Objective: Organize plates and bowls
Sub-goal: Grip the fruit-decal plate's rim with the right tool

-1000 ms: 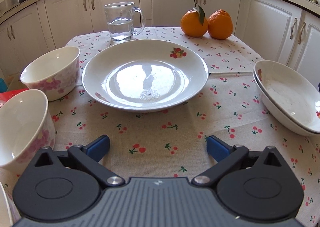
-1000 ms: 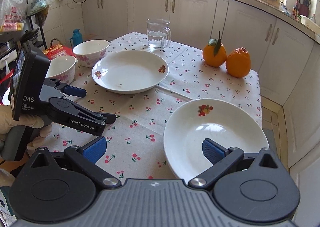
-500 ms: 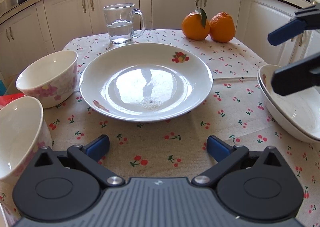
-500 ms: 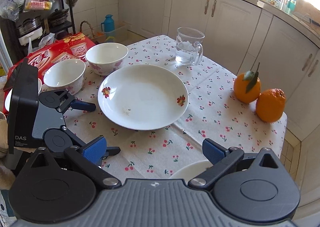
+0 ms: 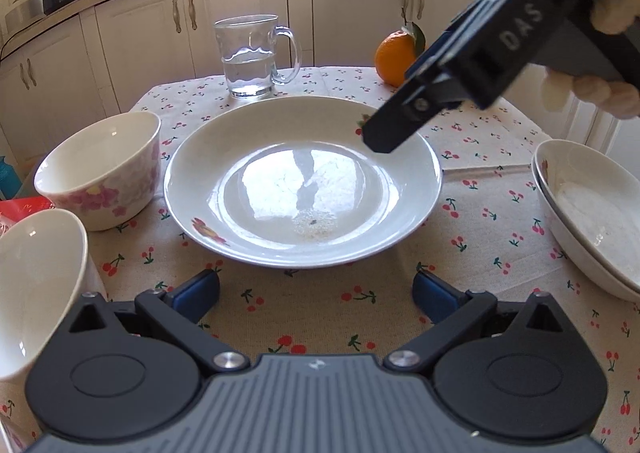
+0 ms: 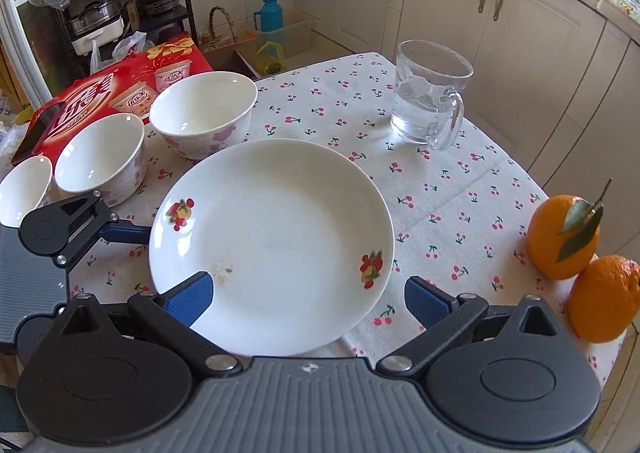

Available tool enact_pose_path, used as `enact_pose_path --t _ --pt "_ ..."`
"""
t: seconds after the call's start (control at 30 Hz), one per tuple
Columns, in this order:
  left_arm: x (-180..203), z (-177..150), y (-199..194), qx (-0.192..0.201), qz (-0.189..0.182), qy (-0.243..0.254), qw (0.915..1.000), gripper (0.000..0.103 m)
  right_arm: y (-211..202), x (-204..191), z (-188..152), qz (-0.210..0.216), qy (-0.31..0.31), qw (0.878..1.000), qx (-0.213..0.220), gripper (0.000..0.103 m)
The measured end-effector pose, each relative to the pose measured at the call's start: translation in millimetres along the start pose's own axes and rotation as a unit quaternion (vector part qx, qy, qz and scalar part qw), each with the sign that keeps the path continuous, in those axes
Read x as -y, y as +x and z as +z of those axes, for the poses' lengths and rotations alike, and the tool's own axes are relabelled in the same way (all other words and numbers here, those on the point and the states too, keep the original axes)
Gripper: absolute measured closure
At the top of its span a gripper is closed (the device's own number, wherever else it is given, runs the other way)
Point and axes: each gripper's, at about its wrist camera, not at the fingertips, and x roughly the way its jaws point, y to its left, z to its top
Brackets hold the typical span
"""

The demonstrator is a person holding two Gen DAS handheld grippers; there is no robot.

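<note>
A white plate with fruit prints (image 5: pixel 304 185) lies in the middle of the cherry-print tablecloth; it also shows in the right wrist view (image 6: pixel 272 237). My left gripper (image 5: pixel 316 289) is open and empty, low at the plate's near edge. My right gripper (image 6: pixel 306 295) is open and empty, hovering above the plate's right rim; its body (image 5: pixel 472 65) reaches in from the upper right in the left wrist view. Two stacked plates (image 5: pixel 592 209) sit at the right. Three flower-print bowls (image 6: pixel 204 117) (image 6: pixel 100 155) (image 6: pixel 24 185) stand in a row at the left.
A glass mug of water (image 5: pixel 252 57) stands behind the plate. Two oranges (image 6: pixel 564 237) (image 6: pixel 604 299) sit at the table's right edge. A red carton (image 6: pixel 100 93) lies beside the bowls off the table's left. White cabinets surround the table.
My right gripper has swung left from over the stacked plates to above the middle plate's right rim. My left gripper has stayed low before the plate, edging slightly nearer.
</note>
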Motion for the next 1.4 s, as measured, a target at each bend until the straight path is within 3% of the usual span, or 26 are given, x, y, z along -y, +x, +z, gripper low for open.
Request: enact_pose_path --t 0.3,0.43,0.77,1.1,1.4 --pt "-4.0 3.8 3.3 0.002 0.001 -0.01 0.9999 0.002 48.5 33.6 37.1 0.036 -0.012 0.999 -0.025 0.001" --pt "-5.7 5.7 3.7 0.005 0.005 -0.012 0.9999 0.013 69.2 44.0 48.1 0.05 -0.015 0.998 -0.039 0.004" --pt "-8.4 8.1 5.8 0.009 0.007 -0.018 0.9998 0.022 90.3 52.2 53.6 0.107 -0.012 0.993 -0.05 0.03" --pt "-8.7 9.5 4.7 0.005 0.003 -0.014 0.9999 0.025 89.2 55.5 56.3 0.132 -0.007 0.99 -0.044 0.031" --pt "-5.5 6.6 -2.6 0.004 -0.002 0.017 0.9998 0.026 76.9 53.0 47.6 0.13 0.002 0.991 -0.042 0.03"
